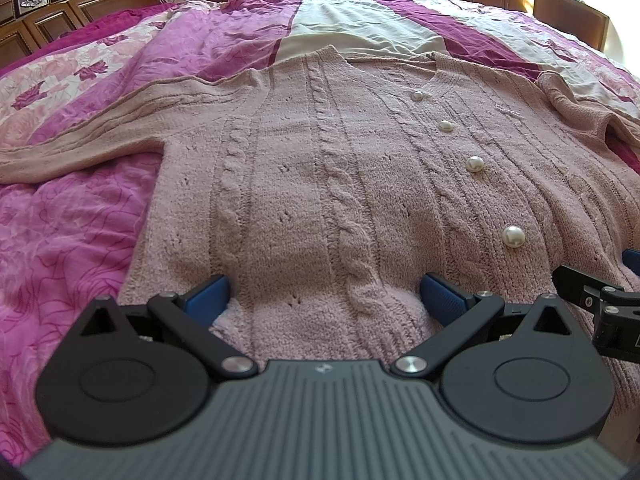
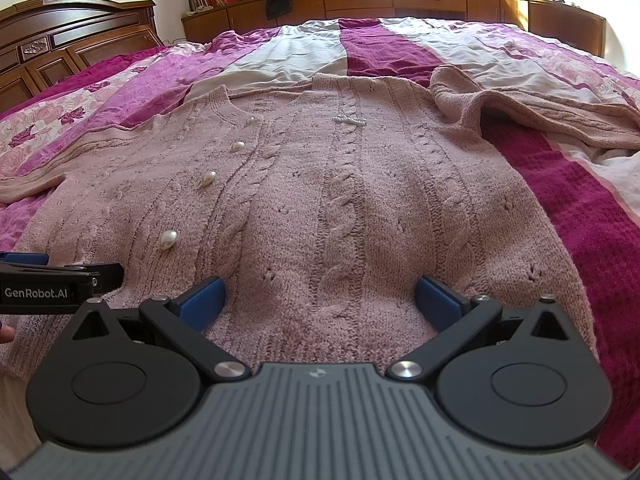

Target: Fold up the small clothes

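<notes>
Fuzzy cable-knit wool cardigan (image 1: pixel 304 184) with glossy pearly buttons (image 1: pixel 475 164); smooth, creased cotton bedspread (image 1: pixel 72 232); polished carved wooden headboard (image 2: pixel 60 40) at ten o'clock.

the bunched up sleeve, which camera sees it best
The right wrist view: the crumpled sleeve lies in full at upper right. The left wrist view catches only part of it at its right edge.

right tongs (image 2: pixel 320 300) spread wide, over hem | pink cardigan (image 2: pixel 320 184) flat on bedspread (image 2: pixel 580 208)

Cardigan (image 1: pixel 304 184) hem hidden behind grippers (sleeve ends cropped).
</notes>
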A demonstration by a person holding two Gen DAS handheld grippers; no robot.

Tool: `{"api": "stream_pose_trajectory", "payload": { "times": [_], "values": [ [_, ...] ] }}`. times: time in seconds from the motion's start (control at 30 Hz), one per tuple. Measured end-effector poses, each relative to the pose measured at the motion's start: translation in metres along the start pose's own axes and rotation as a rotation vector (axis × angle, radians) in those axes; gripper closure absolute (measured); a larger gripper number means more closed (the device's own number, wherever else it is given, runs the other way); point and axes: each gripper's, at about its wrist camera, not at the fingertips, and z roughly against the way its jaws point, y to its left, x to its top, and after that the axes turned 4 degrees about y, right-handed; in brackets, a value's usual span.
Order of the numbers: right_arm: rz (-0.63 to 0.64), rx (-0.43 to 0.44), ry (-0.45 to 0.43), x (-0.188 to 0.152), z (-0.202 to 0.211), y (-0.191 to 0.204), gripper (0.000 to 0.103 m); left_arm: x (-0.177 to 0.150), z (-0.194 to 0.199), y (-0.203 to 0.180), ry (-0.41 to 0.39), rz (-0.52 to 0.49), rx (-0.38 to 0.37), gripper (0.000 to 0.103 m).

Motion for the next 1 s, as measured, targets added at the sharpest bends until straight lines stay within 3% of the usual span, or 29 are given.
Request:
{"api": "stream_pose_trajectory", "payload": {
  "times": [1.0],
  "values": [
    [-0.019, 0.034, -0.009, 0.0011, 0.0025, -0.0057, 0.000, 0.0003, 0.0008, 0.0004, 0.001, 0.002, 0.003, 0.000]
  ]
}}
